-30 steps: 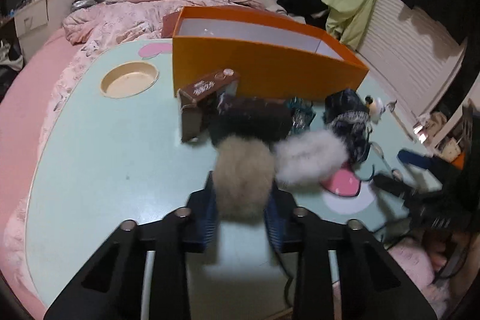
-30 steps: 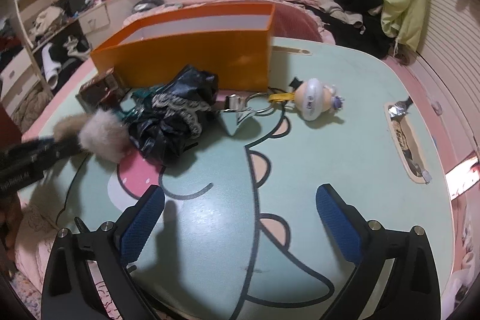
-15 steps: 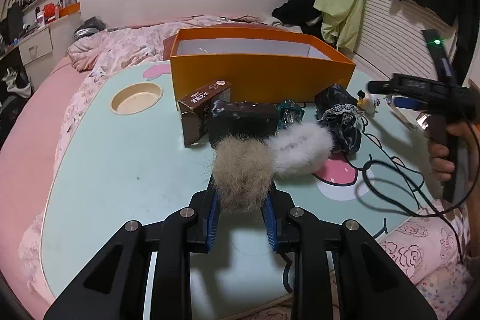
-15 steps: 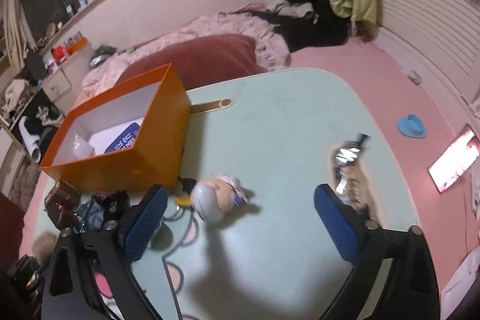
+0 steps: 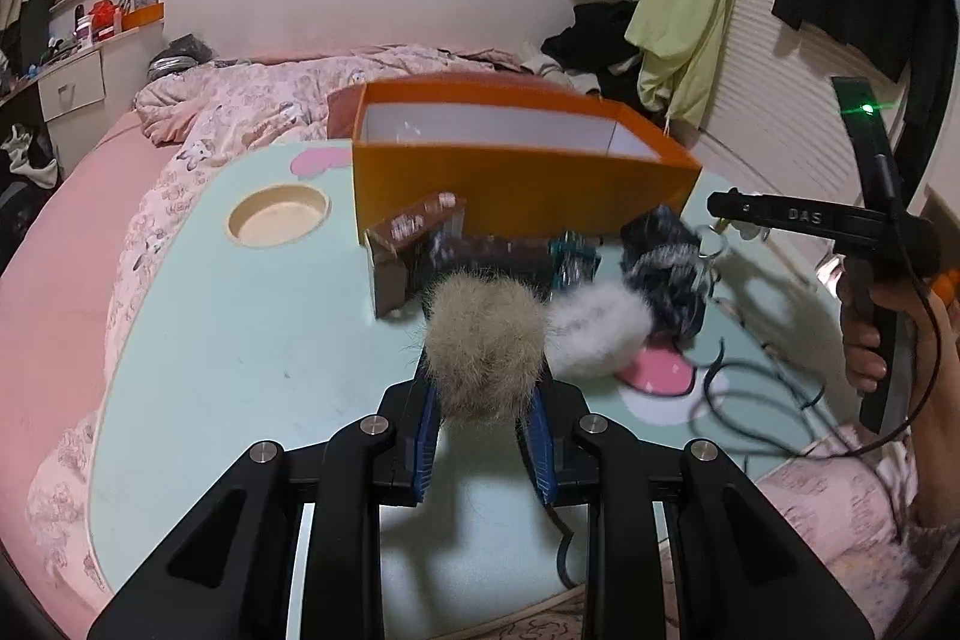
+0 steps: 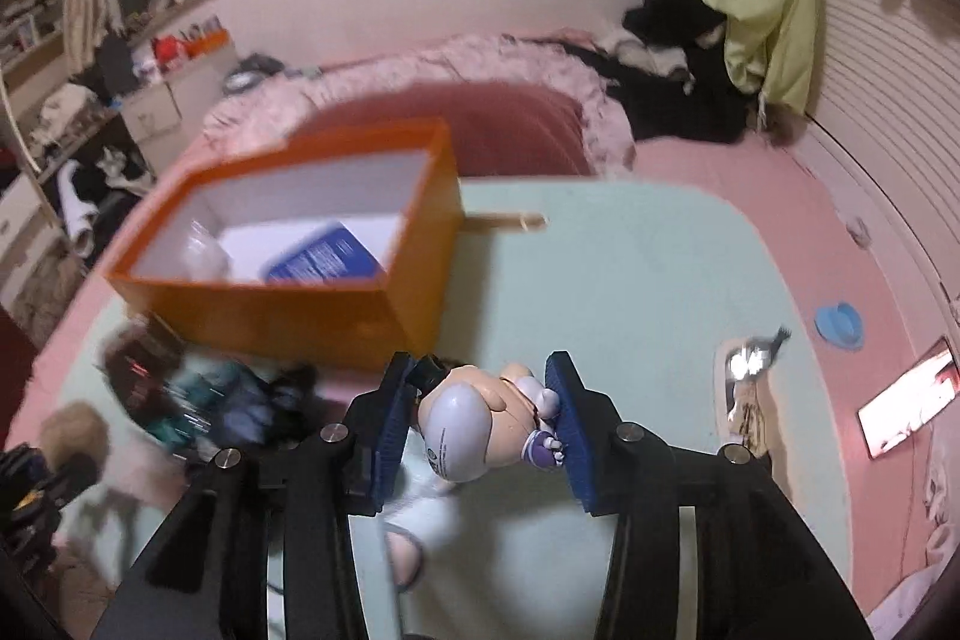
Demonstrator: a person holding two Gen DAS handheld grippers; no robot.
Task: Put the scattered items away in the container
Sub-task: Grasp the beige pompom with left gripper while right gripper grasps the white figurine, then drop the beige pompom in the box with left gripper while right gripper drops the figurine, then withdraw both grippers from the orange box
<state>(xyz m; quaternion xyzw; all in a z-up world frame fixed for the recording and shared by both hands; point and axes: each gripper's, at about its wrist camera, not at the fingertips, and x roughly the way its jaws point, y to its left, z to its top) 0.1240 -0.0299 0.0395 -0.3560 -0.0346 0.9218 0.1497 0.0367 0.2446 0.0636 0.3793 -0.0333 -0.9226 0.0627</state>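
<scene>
My left gripper point(image 5: 483, 400) is shut on a tan fur pompom point(image 5: 483, 346), held above the mint table, with a white pompom point(image 5: 600, 334) hanging beside it. My right gripper point(image 6: 486, 388) is shut on a white round figurine point(image 6: 474, 424) near the orange box point(image 6: 312, 304). The orange box point(image 5: 516, 184) stands open at the table's far side and holds a blue packet point(image 6: 327, 259). A brown carton point(image 5: 408, 250), a teal item point(image 5: 573, 262) and a black bundle point(image 5: 660, 250) lie in front of the box.
The mint table point(image 5: 240, 328) has a round cup recess point(image 5: 279, 217) at the left. A black cable point(image 5: 750, 394) loops at its right edge. A bed with a pink quilt point(image 5: 240, 112) lies behind. A foil scrap point(image 6: 750, 358) sits on the table's right side.
My right gripper has closed on the figurine, which lay free between the open jaws before. My left gripper has risen slightly with the tan pompom.
</scene>
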